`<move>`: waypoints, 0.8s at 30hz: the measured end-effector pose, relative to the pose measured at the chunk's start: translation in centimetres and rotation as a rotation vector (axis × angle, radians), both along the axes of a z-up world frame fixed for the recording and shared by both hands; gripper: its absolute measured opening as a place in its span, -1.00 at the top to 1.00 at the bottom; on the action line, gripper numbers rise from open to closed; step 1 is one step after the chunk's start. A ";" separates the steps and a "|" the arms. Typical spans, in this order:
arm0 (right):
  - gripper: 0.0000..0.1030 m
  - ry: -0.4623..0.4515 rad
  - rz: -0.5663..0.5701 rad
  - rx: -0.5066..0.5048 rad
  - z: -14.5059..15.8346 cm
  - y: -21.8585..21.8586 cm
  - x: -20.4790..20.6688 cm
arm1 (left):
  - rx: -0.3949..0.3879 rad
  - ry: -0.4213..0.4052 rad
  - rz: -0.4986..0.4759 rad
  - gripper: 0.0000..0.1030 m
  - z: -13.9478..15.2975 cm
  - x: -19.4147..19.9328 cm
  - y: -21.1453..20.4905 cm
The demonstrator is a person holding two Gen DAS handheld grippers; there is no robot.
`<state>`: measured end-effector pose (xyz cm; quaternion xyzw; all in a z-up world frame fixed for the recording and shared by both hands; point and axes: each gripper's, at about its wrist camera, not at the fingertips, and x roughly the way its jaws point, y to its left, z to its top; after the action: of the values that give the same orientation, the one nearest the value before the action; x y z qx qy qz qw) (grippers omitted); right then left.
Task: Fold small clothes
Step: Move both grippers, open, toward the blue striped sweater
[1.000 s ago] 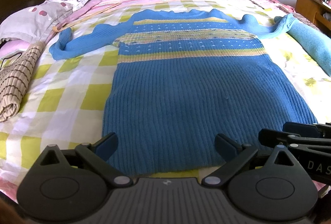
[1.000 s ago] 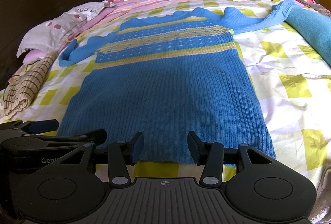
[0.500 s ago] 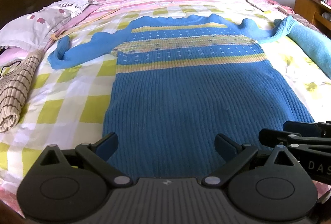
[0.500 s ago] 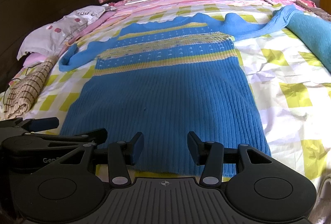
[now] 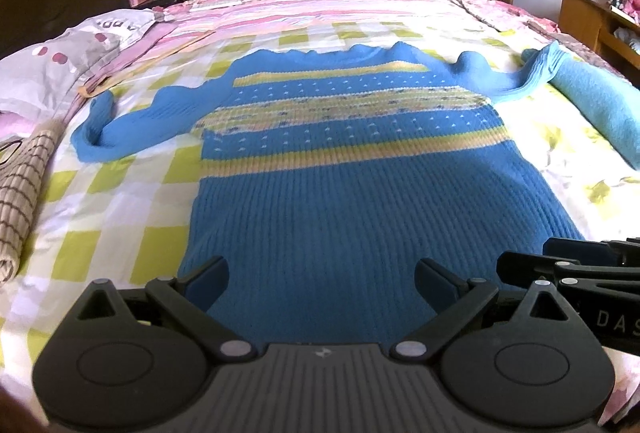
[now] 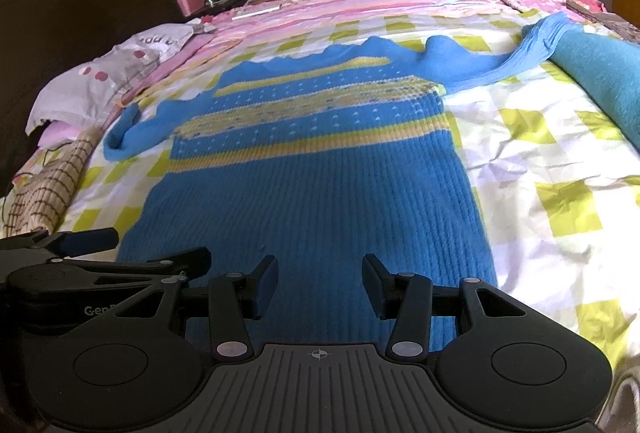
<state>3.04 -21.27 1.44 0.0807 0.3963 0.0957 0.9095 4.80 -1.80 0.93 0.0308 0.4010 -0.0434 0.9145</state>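
A blue knitted sweater point(image 5: 352, 201) point(image 6: 320, 189) with yellow patterned stripes lies flat and face up on the bed, sleeves spread to both sides and its hem nearest me. My left gripper point(image 5: 322, 279) hovers open over the hem's left half, nothing between its fingers. Over the hem's right half my right gripper point(image 6: 320, 283) is open too, with a narrower gap. Each gripper shows in the other's view: the right gripper point(image 5: 568, 273) at the right edge, the left gripper point(image 6: 104, 253) at the left edge.
The bed has a yellow-checked sheet point(image 5: 120, 201) and a pink striped cover point(image 5: 320, 5) beyond. A rolled teal cloth point(image 5: 592, 105) lies by the right sleeve. A brown checked cloth point(image 5: 24, 193) and pillows point(image 5: 60, 61) sit at the left. A dark headboard point(image 6: 80, 5) stands far left.
Both grippers tilted up and drew slightly nearer the hem, so the sweater sits lower in both views. Their openings are unchanged and the sweater has not moved.
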 end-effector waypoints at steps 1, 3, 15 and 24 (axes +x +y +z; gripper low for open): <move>0.12 0.000 -0.002 0.002 0.0 -0.2 0.2 | -0.001 0.000 -0.004 -1.00 0.0 0.2 -0.1; 0.12 -0.001 -0.007 0.004 0.0 -0.4 0.6 | -0.001 0.000 -0.010 -1.00 0.0 0.7 -0.3; 0.15 0.023 -0.026 0.014 -0.5 -1.2 2.7 | -0.012 0.030 -0.014 -1.00 -0.6 2.8 -1.0; 0.23 0.024 -0.030 0.020 -0.4 -1.6 3.9 | -0.023 0.031 -0.019 -1.00 -0.6 4.2 -1.3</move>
<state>6.90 -22.90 1.07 0.0967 0.4048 0.0848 0.9053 8.95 -3.14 0.34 0.0233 0.4143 -0.0573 0.9080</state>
